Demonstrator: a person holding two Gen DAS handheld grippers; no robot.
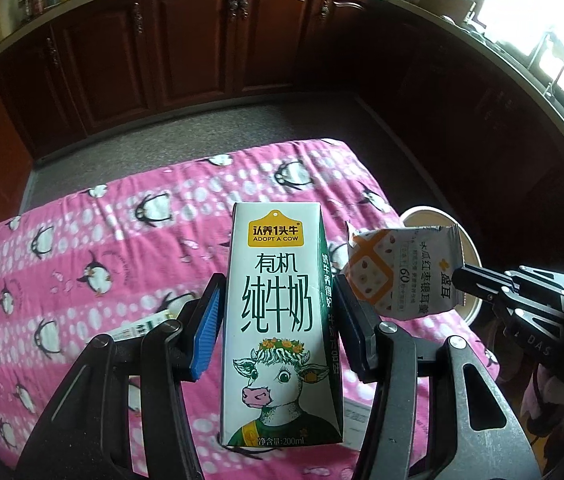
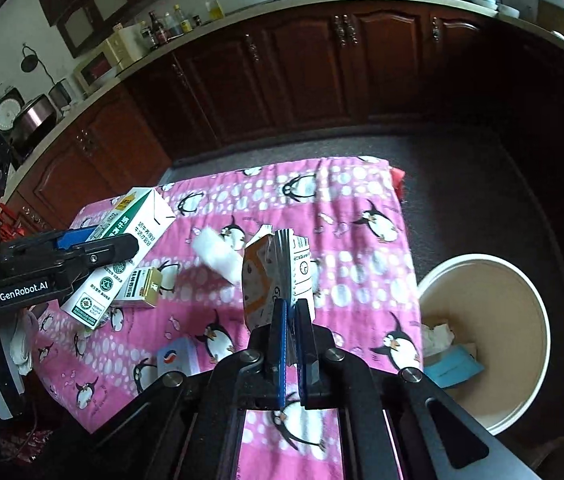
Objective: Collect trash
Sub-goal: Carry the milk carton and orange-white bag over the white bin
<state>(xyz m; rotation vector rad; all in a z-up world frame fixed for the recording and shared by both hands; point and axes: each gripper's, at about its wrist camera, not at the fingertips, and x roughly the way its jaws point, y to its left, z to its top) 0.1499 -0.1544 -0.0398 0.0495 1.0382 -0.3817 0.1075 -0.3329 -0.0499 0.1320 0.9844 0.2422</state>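
Pink penguin cloth (image 2: 362,240) as landmark: above it, left gripper (image 1: 278,312) clamps milk carton (image 1: 280,320), right gripper (image 2: 290,312) pinched tight on flattened sachet (image 2: 278,276), its base hidden between the pads, bin (image 2: 482,280) just beside, partly cut off.

The milk carton (image 1: 280,320) stands upright between the jaws of the left gripper (image 1: 278,312), above the cloth-covered surface (image 2: 362,240). To its right, the flattened packet (image 2: 278,276) is pinched edge-on in the right gripper (image 2: 291,320), also clear of the surface. On the surface, a small box (image 2: 142,288) lies below the milk carton, a crumpled tissue (image 2: 218,254) just left of the packet, and another small carton (image 2: 176,360) nearer the front edge. The bin (image 2: 538,340) stands on the floor beside the surface's right edge, with scraps inside. Cabinets (image 2: 282,64) run behind.
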